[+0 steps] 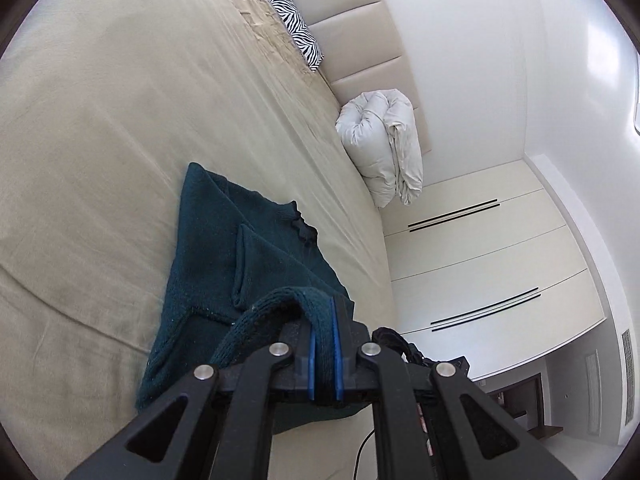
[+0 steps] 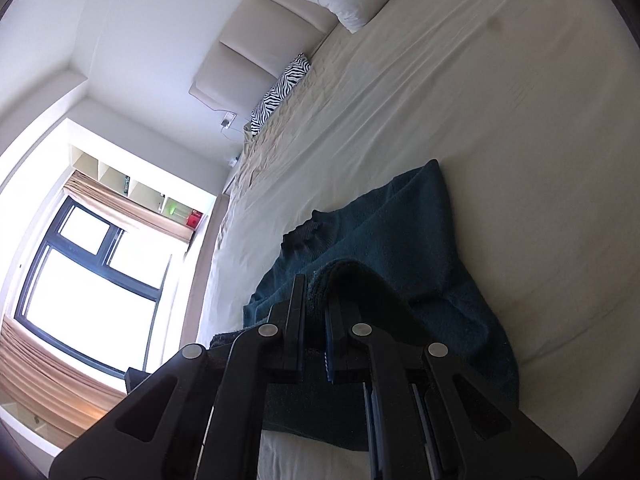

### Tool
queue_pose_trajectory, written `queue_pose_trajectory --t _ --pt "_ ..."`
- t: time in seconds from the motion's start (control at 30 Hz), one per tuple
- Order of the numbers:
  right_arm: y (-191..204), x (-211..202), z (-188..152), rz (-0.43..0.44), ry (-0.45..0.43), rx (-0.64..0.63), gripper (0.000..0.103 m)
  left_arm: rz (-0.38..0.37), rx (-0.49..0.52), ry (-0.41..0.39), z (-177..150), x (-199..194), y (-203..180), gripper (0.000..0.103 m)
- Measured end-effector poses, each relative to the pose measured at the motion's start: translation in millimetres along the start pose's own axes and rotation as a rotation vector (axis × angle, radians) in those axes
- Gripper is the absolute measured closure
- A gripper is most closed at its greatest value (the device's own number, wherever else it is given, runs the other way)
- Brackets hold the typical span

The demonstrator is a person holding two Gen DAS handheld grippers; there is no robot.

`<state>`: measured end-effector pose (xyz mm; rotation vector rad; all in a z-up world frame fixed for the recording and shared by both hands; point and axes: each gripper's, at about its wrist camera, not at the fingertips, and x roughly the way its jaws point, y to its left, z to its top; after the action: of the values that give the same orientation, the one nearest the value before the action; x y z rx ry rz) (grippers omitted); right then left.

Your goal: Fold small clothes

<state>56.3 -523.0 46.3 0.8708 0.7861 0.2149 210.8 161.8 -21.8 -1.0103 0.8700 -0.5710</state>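
The dark teal knitted sweater (image 1: 224,248) lies on the beige bed sheet (image 1: 100,120), toward the near edge of the bed, with its neck opening pointing toward the headboard (image 1: 360,48). Both tools have hold of it. The left gripper (image 1: 325,344) has its blue pads pressed together on a thick band of knit, which loops up out of the garment and over the jaws. The right gripper (image 2: 316,320) is likewise clamped on a raised hump of the same sweater (image 2: 384,240), the fabric bunched between its fingers.

By my reading, this is the middle of a fold: the near edge of the sweater is lifted at two points, and one sleeve already seems to lie turned in across the body. The next move probably calls for carrying both held points forward together toward the neck, level with each other, then laying the edge down flat before letting go. Uneven travel would likely skew the crease, and the knit looks heavy enough to sag between the two grips.

No basket, box or drawer for clothes shows here. A rolled white duvet (image 1: 380,144) and a zebra-striped pillow (image 1: 294,26) sit against the headboard, well apart from the sweater.
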Motion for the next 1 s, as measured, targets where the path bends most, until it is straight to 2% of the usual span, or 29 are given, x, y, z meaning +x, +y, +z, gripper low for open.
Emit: queue_pose_trajectory --t 0.27,0.53,0.57,0.6,0.63,0.7,0.77,0.9,1.0 --pt "-28.6 68.6 50.9 -0.084 -0.017 0.063 0.097 0.082 -0.018 0.008 54.2 53.8 25.0 0.095" --pt "-60.2 135.1 79.3 -0.157 -0.004 0.133 0.095 0.161 -0.052 0.020 75.1 88.9 67.6 0.093" --pt "-66.2 144.0 81.2 -0.174 0.007 0.145 0.094 0.165 -0.061 0.021 76.7 91.9 72.8 0.090" --pt "-71.4 150.1 82.4 -0.193 0.014 0.156 0.089 0.170 -0.069 0.024 78.0 94.4 78.0 0.079" --pt "-76.4 153.7 82.4 -0.206 0.011 0.169 0.084 0.172 -0.078 0.024 78.1 95.7 81.4 0.073" --pt "-80.9 151.6 81.1 -0.200 -0.022 0.173 0.060 0.170 -0.067 -0.007 75.9 89.9 82.9 0.055" --pt "-83.4 144.0 80.2 -0.217 -0.066 0.174 0.039 0.176 -0.068 -0.033 74.3 80.5 84.3 0.046" --pt "-84.9 121.6 75.6 -0.222 -0.087 0.152 0.039 0.208 -0.027 -0.056 63.3 57.3 78.4 0.045" --pt "-75.7 110.8 63.8 -0.269 -0.054 0.069 0.039 0.258 0.032 -0.048 46.7 48.3 70.6 0.044"
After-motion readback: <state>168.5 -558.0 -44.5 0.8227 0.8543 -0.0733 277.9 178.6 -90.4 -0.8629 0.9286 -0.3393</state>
